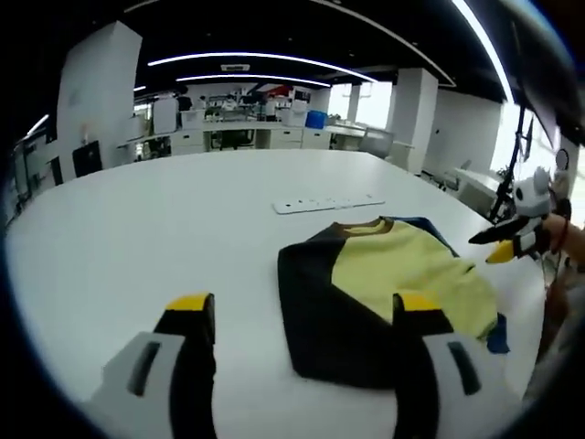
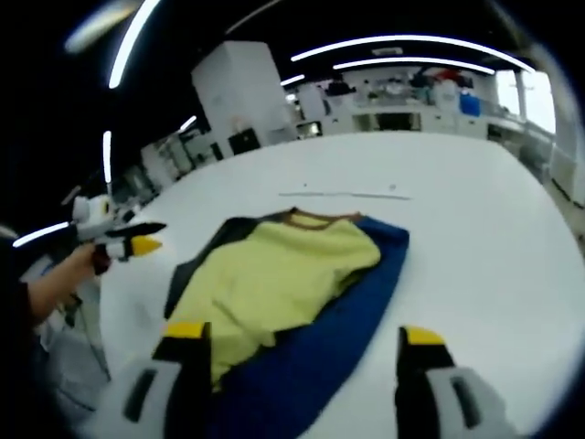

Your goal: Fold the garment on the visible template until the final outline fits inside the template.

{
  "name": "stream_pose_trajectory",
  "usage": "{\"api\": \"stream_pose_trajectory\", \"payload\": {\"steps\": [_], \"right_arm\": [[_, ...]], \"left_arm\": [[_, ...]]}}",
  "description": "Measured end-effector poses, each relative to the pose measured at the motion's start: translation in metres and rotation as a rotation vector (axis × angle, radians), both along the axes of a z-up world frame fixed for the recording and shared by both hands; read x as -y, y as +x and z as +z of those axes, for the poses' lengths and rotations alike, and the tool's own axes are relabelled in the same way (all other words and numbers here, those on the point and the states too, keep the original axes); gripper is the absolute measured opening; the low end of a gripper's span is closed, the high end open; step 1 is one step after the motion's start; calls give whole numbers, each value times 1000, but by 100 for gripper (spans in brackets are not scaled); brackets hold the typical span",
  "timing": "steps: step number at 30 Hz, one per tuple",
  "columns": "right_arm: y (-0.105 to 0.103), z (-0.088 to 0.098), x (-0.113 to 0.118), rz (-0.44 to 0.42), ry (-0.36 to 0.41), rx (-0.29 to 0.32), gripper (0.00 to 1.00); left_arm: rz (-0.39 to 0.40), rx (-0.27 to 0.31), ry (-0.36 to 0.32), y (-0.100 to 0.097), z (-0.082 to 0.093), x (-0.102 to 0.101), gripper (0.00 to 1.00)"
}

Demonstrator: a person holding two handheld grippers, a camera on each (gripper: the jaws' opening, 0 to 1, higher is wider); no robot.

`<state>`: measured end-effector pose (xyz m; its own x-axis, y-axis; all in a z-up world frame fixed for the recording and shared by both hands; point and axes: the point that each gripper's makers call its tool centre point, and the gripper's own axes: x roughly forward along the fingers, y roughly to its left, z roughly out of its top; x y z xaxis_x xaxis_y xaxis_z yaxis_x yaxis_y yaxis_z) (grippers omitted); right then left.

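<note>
Both grippers, left [image 1: 292,315] and right [image 2: 297,343], gape empty; pinch the yellow, black and blue fabric garment's [image 1: 388,297] near corners evenly before folding.

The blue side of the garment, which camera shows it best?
The right gripper view: the blue side runs as a broad band along the garment's edge. The left gripper view shows mere slivers behind the yellow panel.

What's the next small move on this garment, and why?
Probably bring the right tongs down onto the blue side panel and close on its edge to fold it inward. Both tongs are open and empty above the white table, and the garment still lies partly spread, its yellow front flanked by the blue and dark side panels.
</note>
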<state>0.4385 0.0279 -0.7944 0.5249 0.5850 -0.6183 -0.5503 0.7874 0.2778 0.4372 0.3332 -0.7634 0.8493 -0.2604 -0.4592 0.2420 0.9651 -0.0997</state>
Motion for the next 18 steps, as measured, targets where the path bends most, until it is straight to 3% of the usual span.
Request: {"api": "stream_pose_trajectory", "payload": {"steps": [7,18], "right_arm": [[-37,-15,7,16,-60,-13,78],[-81,-33,3,31,-84,-24,66]], "left_arm": [[-4,-3,53,-18,-10,4,65],[-50,-17,93,-40,-21,30,53]]}}
